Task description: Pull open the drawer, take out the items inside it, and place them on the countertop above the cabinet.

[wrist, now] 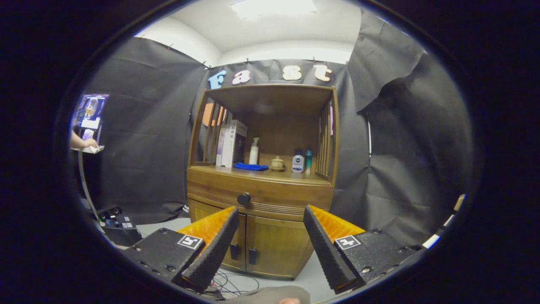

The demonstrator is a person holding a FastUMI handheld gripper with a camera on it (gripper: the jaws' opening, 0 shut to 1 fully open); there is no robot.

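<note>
My hand-held gripper (270, 249) is spread wide and holds nothing. The drawer (259, 195) is closed, well beyond my fingers, and its dark knob (244, 199) lies between them, nearer to the left finger. Above the drawer, the surface (287, 174) carries bottles, books and a blue cloth (251, 166).

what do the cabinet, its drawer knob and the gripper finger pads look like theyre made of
Cabinet: seemingly wood with a warm brown satin varnish; grain and soft sheen show on the doors.
Drawer knob: dark, round, matte; metal or plastic, can't tell.
Finger pads of the open gripper: black, likely rubber, given the fine ribbed texture, backed by orange plastic.
</note>
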